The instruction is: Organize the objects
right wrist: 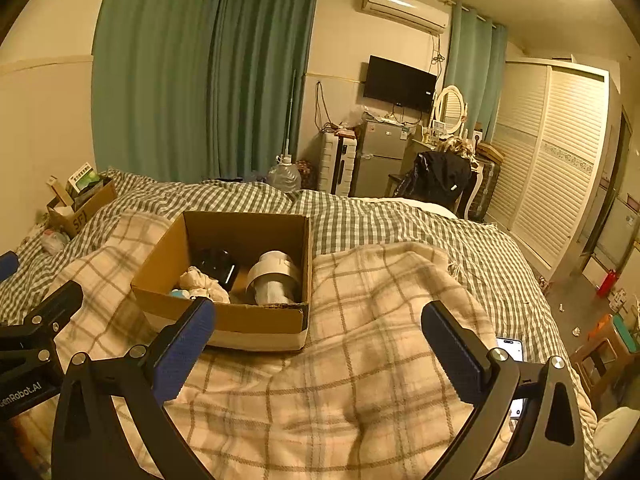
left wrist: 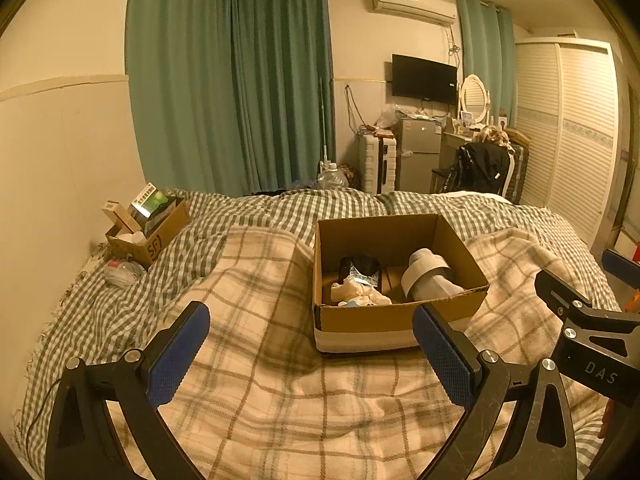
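Both tools, left (left wrist: 310,354) and right (right wrist: 318,354), were spread wide and empty near the open cardboard box (left wrist: 394,320) on the plaid blanket (left wrist: 280,400) of the bed; judged light, thin-walled, crushable, best gripped at a side rim.

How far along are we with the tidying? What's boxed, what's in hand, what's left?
Done: the box already holds a grey roll, a black item and crumpled cloth. In hand: nothing; the left tool and right tool are both open and empty. Left: a phone lies on the blanket; whether it belongs in the box is unclear.
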Demonstrator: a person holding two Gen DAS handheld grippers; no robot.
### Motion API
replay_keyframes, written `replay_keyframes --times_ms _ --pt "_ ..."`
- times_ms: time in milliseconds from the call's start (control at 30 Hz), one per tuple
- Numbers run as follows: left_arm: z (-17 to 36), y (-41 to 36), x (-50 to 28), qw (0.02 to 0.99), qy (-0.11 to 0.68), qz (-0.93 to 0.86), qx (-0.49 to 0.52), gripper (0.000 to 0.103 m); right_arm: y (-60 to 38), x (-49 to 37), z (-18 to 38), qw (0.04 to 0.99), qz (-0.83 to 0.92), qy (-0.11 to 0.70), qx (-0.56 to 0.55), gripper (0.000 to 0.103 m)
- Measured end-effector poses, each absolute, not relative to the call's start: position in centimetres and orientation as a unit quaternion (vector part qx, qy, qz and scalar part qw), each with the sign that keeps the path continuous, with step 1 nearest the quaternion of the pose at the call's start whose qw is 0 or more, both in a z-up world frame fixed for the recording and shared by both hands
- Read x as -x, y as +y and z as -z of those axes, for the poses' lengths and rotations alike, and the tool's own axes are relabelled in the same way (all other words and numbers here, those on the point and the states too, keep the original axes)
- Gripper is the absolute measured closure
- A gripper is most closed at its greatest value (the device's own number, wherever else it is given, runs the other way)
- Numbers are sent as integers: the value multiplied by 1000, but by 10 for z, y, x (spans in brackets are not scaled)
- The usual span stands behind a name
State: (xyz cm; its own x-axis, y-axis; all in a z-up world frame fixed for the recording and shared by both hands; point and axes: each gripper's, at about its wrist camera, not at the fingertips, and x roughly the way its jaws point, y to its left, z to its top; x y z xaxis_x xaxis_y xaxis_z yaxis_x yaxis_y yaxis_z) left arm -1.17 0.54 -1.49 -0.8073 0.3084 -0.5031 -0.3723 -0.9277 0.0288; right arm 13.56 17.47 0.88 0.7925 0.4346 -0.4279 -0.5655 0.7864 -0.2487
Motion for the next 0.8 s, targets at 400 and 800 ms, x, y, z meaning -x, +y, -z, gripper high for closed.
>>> replay_keyframes --times_ms 400,800 --pt "14 6 11 187 53 -947 255 0 174 -135 -9 928 -271 177 185 1" --pt "12 4 11 183 50 -949 253 0 176 -134 -9 927 -272 179 184 1"
